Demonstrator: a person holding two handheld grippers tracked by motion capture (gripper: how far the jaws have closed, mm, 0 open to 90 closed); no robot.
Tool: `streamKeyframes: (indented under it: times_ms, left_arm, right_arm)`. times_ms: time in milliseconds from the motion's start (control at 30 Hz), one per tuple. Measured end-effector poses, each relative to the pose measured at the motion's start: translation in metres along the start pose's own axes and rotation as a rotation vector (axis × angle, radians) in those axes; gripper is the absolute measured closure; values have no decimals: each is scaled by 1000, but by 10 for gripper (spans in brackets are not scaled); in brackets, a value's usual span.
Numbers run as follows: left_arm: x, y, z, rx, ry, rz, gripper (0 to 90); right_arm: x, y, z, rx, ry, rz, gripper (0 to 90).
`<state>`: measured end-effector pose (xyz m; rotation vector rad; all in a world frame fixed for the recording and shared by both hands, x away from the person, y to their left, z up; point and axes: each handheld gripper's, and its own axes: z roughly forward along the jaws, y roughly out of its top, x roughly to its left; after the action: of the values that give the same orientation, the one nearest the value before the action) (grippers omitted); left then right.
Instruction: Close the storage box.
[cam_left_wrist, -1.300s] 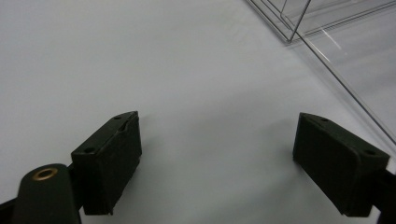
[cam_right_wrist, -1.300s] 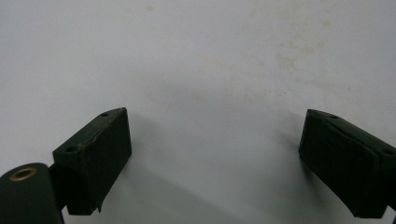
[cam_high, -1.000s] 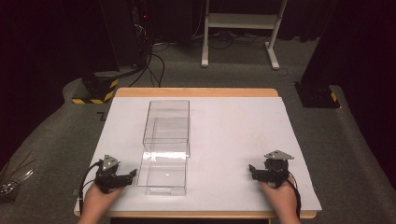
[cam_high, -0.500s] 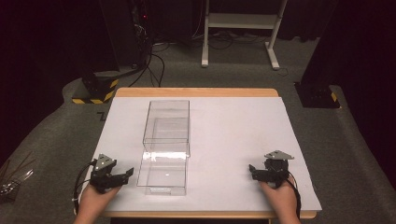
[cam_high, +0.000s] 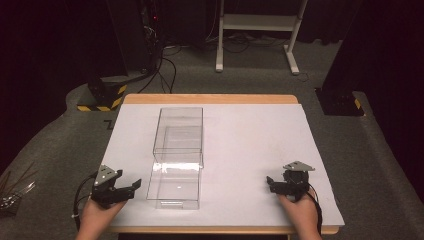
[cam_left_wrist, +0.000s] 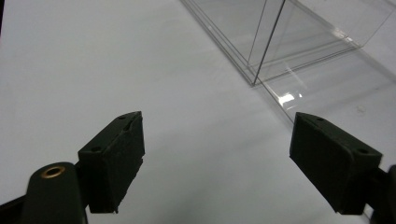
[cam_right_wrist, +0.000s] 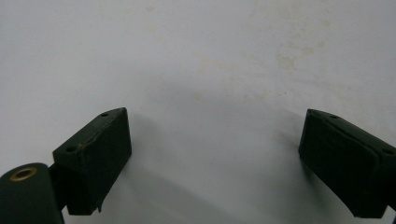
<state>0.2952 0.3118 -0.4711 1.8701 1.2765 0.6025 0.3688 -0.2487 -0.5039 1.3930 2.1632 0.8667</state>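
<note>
Clear plastic box (cam_high: 178, 157) lying lengthwise left of centre on the white surface (cam_high: 250, 145): probably light, stiff, slick-walled, liable to crack, so best taken by a wall edge at the near end. Left gripper (cam_high: 131, 186) just beside it, jaws wide open, empty; right gripper (cam_high: 270, 183) well apart, likewise. Open room to the right

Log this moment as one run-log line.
left gripper: open, beside clear box, not touching | right gripper: open, empty, over white sheet
</note>
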Motion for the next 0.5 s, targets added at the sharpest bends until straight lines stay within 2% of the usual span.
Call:
streamKeyframes:
  times_ms: [500]
  left_arm:
    - [-9,10,-20,-73,-31,12,184]
  right_arm:
    - [0,0,0,0,1,-1,91]
